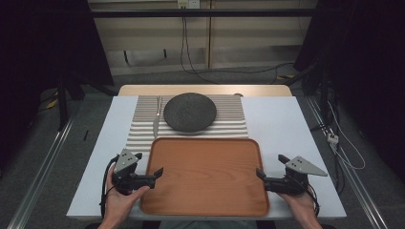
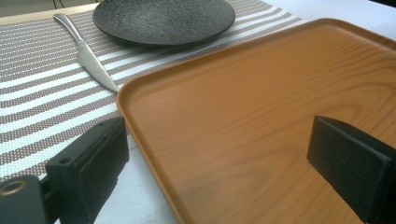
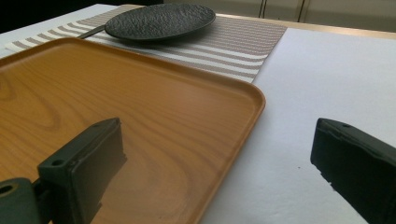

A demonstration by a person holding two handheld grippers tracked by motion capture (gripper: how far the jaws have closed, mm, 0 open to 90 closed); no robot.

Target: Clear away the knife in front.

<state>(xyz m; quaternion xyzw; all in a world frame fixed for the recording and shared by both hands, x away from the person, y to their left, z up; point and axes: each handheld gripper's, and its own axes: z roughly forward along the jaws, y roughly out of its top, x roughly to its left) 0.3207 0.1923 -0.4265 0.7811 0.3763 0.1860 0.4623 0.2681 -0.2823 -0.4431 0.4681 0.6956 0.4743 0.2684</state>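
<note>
We have both hands down at the near end of the table [image 1: 286,124], one on each side of the wooden tray [image 1: 205,176], and that symmetry looks deliberate: a tray this broad wants a grip on both short edges if it is to come up level. The left hand-held gripper [image 1: 160,171] points inward at the tray's left rim, jaws spread wide, and in the left gripper view one jaw sits outside the rim over the striped placemat [image 2: 42,88] while the other hangs over the tray's floor, so the rim runs between them with nothing pinched. The right hand-held gripper [image 1: 259,174] mirrors it on the far side, jaws likewise parted, one above the wood and one above the bare white table top, pads clear of the edge. We would judge this as lining up for a two-sided lift, not yet a hold.

The tray itself lies flat, nearest the person, its far edge overlapping the placemat. It is a warm orange-brown with a bold swirling grain, rounded corners and a low raised lip all round, smooth with a soft sheen, and nothing on it. Beyond it on the placemat rest a dark, rough-textured plate [image 1: 190,111] and, just to the plate's left, a steel knife [image 1: 156,121] lying lengthways.
</note>
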